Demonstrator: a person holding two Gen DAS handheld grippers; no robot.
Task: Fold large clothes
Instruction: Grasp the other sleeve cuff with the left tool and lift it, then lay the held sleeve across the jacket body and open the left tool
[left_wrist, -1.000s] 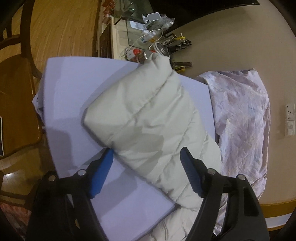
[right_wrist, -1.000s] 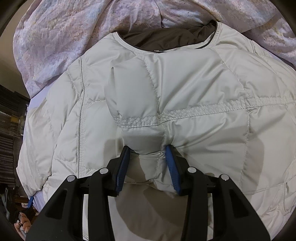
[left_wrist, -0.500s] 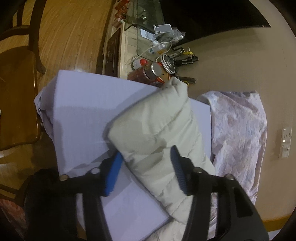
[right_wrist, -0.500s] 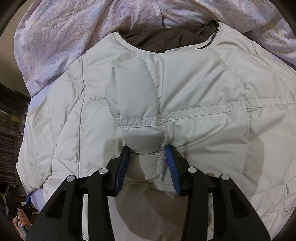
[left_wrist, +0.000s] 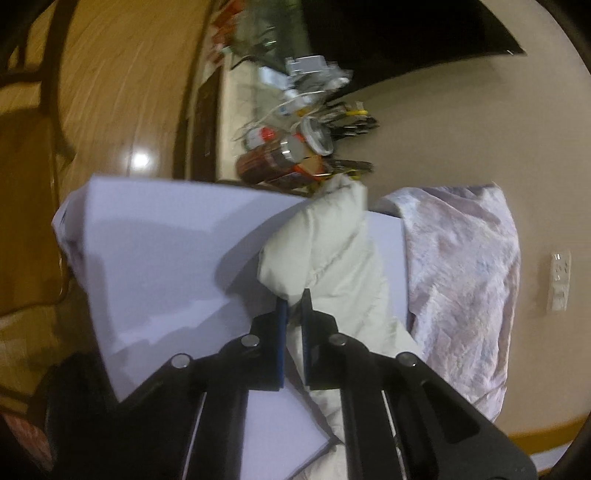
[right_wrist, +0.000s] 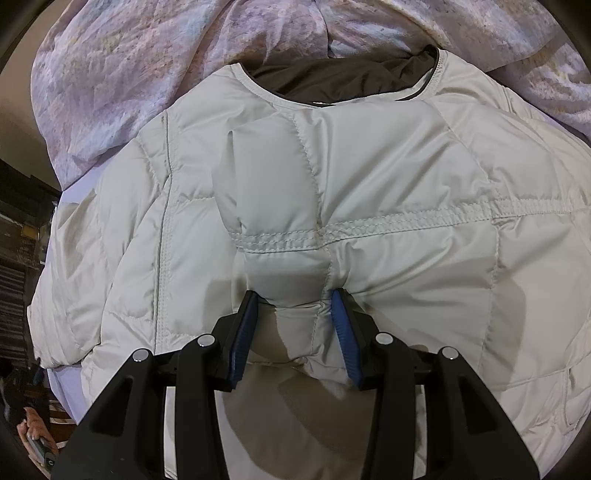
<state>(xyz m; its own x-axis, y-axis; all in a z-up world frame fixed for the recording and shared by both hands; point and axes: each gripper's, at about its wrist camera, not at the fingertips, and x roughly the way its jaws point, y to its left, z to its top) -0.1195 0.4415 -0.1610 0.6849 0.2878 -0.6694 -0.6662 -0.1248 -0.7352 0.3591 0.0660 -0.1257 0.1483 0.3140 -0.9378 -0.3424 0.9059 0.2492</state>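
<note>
A pale cream puffer jacket (right_wrist: 388, 177) lies spread on a lavender sheet, collar and dark lining at the top of the right wrist view. My right gripper (right_wrist: 295, 299) points steeply down onto it, shut on a bunched fold of quilted fabric near the middle. In the left wrist view the jacket's sleeve (left_wrist: 332, 243) stretches away over the lavender sheet (left_wrist: 155, 240), lifted off it. My left gripper (left_wrist: 293, 299) is shut on the sleeve's near edge, blue pads pinching the fabric tight.
A crumpled pinkish floral cloth (left_wrist: 461, 266) lies right of the sleeve and past the jacket's collar (right_wrist: 166, 48). Cans, cables and tools (left_wrist: 295, 147) clutter a low unit beyond the sheet. A wooden chair (left_wrist: 33, 122) stands at left on wood flooring.
The left jaws have come together on the sleeve's edge and the sleeve has risen, folding narrower. The right gripper and jacket body have stayed as they were.
</note>
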